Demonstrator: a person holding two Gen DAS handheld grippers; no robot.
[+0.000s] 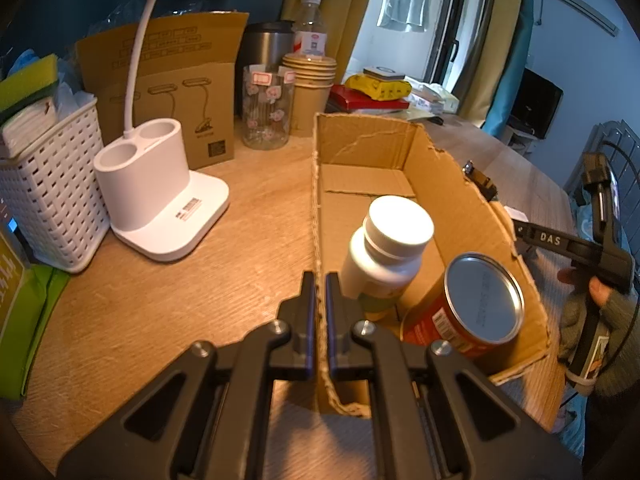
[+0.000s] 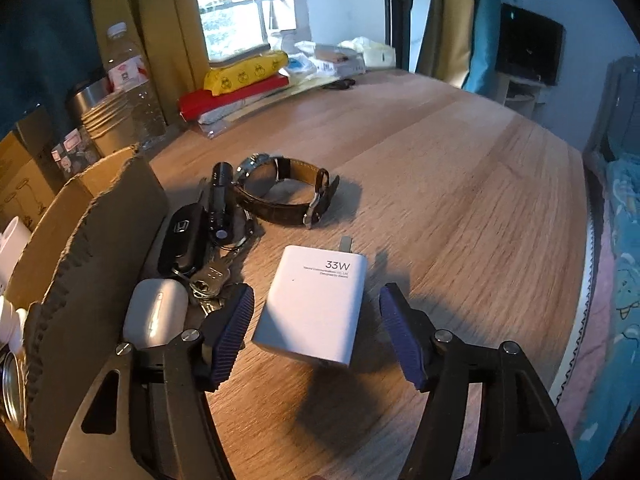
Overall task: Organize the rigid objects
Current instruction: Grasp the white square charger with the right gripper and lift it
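Our left claw (image 1: 320, 280) is clamped on the near left wall of the cardboard box (image 1: 460, 200), one blue pad on each side of the torn edge. Inside the box, just past that claw, we see a white bottle (image 1: 384, 252) with a wide white cap, and beside it a red can (image 1: 472, 308) tipped so its silver end faces us. Both lie toward the near end of the box; the far end of the floor is bare cardboard.

Our right claw (image 2: 316, 320) stands with its jaws apart over the wooden table (image 2: 460, 180), outside the box's right wall. The white charger (image 2: 316, 304) lies flat on the table between the two ribbed pads, and neither pad touches it; the print on its top reads 33W.

Left of the charger, along the outside of the box wall, we see a grey earbud case (image 2: 154, 312), a bunch of keys (image 2: 208, 276) with a black car fob (image 2: 182, 236), and a small black torch (image 2: 220, 204). Beyond them lies a wristwatch (image 2: 288, 192) with a brown leather strap.

In the left view a white lamp base (image 1: 160, 200) and a white basket (image 1: 48, 192) stand on the table left of the box.
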